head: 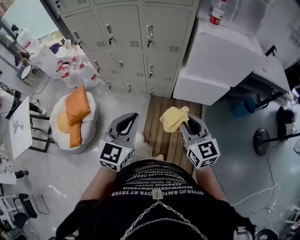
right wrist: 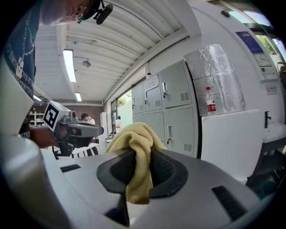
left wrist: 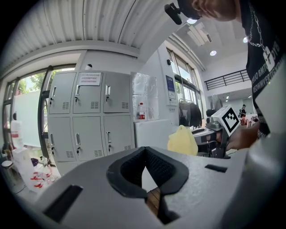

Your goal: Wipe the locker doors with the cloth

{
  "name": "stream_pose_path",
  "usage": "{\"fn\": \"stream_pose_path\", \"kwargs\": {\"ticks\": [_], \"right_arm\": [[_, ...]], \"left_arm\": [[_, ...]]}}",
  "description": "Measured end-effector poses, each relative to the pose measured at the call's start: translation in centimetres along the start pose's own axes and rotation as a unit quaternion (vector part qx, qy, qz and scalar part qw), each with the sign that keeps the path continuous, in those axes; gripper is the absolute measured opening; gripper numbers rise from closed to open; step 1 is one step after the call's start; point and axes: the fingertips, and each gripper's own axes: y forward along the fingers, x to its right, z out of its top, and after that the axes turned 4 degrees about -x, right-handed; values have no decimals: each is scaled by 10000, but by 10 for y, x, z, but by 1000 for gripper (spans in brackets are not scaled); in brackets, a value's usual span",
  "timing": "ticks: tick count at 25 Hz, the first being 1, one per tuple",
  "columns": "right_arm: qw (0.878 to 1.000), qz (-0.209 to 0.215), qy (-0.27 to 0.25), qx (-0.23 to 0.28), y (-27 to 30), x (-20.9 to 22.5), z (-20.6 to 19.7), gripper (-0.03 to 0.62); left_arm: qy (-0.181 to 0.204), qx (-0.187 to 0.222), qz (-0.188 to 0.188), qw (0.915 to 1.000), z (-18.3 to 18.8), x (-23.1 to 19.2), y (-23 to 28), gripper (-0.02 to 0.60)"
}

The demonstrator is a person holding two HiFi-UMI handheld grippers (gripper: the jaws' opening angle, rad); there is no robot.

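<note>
A bank of grey locker doors [head: 136,37] stands ahead, seen also in the left gripper view as lockers [left wrist: 85,118] and in the right gripper view as lockers [right wrist: 172,112]. A yellow cloth [head: 173,118] hangs bunched from my right gripper [head: 190,123], whose jaws are shut on it; the cloth [right wrist: 136,156] droops between them. My left gripper [head: 127,123] is held level beside it, jaws shut and empty [left wrist: 146,172]. Both grippers are some distance from the lockers, above a wooden floor strip [head: 161,136].
A white cabinet [head: 220,65] with a red-labelled bottle [head: 216,13] stands right of the lockers. A beanbag with orange cushions [head: 75,117] lies on the floor at left. Water jugs [head: 77,70] sit near the lockers' left end. A small fan [head: 262,140] is at right.
</note>
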Motion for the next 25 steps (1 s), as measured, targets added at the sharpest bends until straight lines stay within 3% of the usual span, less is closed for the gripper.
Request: {"fn": "stream_pose_path", "kwargs": {"ticks": [13,25], "right_arm": [[9989,-446,15,-157,18,35,0,66],[9985,-424,100,-329,96,58,12,66]], "left_arm": [[-35,123,-505,9986,6,-11,53,5],[-119,-13,-600,9981,5,-76,106,5]]}}
